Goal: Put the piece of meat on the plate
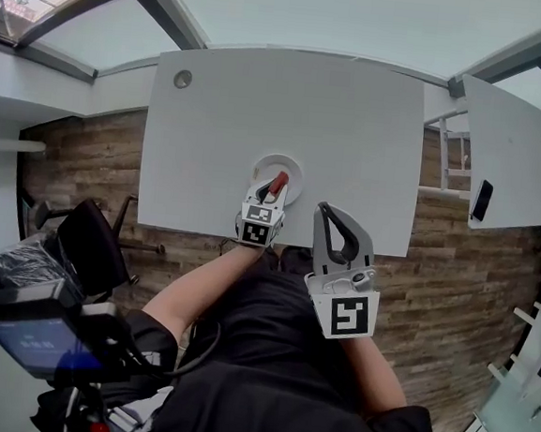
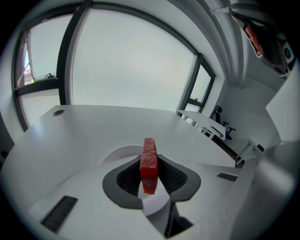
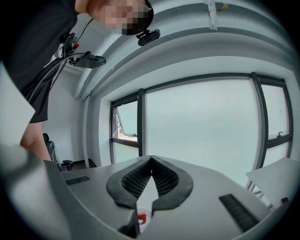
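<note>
A red piece of meat (image 1: 278, 183) stands on edge between the jaws of my left gripper (image 1: 273, 188), which is shut on it. It hangs just over a round white plate (image 1: 293, 168) near the front edge of the white table (image 1: 354, 124). In the left gripper view the meat (image 2: 149, 164) sticks up between the dark ribbed pads, with the left gripper (image 2: 149, 157) over the plate's rim (image 2: 119, 152). My right gripper (image 1: 325, 209) hovers to the right of the plate with its jaws shut and nothing in them. In its own view the right gripper (image 3: 151, 160) points level toward the windows.
A round grommet (image 1: 183, 79) sits at the table's far left corner. A second white table (image 1: 512, 147) at the right carries a dark phone (image 1: 482, 199). A black office chair (image 1: 89, 242) and camera gear (image 1: 44, 332) stand on the wooden floor at the left.
</note>
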### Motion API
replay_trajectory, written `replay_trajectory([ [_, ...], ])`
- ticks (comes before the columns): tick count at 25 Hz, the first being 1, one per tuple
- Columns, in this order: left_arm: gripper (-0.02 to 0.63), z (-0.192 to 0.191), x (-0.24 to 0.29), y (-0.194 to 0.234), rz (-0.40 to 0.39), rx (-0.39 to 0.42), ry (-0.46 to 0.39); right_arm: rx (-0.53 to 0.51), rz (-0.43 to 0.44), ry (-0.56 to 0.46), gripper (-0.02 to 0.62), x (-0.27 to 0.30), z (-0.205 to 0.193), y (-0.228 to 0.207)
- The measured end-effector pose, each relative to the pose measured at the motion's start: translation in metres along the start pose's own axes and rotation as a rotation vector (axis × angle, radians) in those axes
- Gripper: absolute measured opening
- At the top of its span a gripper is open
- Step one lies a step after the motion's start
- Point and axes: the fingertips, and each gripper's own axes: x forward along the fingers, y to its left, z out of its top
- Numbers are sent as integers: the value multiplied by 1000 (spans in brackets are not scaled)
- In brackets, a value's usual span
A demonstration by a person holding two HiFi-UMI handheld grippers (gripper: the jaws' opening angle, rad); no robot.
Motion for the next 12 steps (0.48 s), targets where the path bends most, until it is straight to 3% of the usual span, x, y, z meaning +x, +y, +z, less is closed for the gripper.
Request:
replay_trajectory([
  [6, 97, -1, 1, 8, 8, -17, -24, -4, -33, 26, 5, -10, -3, -2],
  [12, 97, -6, 8, 5, -11, -42, -13, 3, -10, 40, 5, -10, -7, -2],
])
